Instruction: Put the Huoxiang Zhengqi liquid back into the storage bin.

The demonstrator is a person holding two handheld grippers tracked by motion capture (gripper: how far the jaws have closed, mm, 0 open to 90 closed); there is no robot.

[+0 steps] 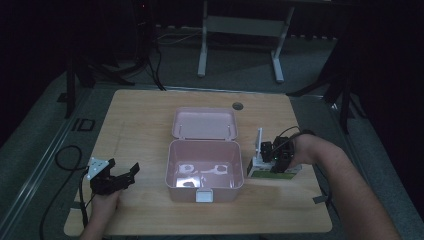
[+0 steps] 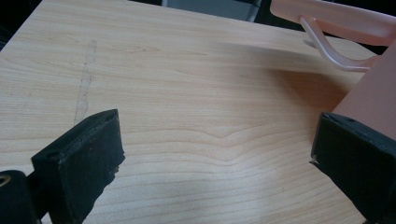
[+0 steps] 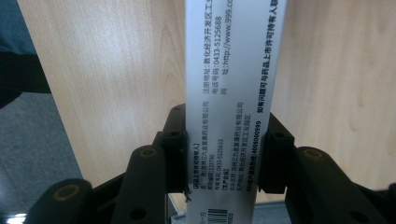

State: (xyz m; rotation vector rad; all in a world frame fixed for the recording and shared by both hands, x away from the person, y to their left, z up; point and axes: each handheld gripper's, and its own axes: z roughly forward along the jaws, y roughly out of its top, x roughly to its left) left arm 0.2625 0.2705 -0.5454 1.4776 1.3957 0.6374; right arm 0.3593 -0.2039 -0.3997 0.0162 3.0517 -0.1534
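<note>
**Medicine carton gripped beside an open pink lunch box**

High view: the right gripper [image 1: 276, 161] was seen clamped on a white-and-green medicine carton [image 1: 270, 171], just right of the pink lunch box [image 1: 204, 170], lid [image 1: 204, 123] laid back. Left gripper view: the left gripper [image 2: 212, 158] was held wide, nothing between, over the wooden table [image 2: 187, 93]. Right gripper view: the carton's printed white face [image 3: 229, 93] was pinched between both pads.

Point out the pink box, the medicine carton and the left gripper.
pink box [image 1: 172, 167]: high view, left wall.
medicine carton [image 3: 229, 93]: right gripper view, printed white side.
left gripper [image 1: 131, 173]: high view, between its open jaws.
</note>
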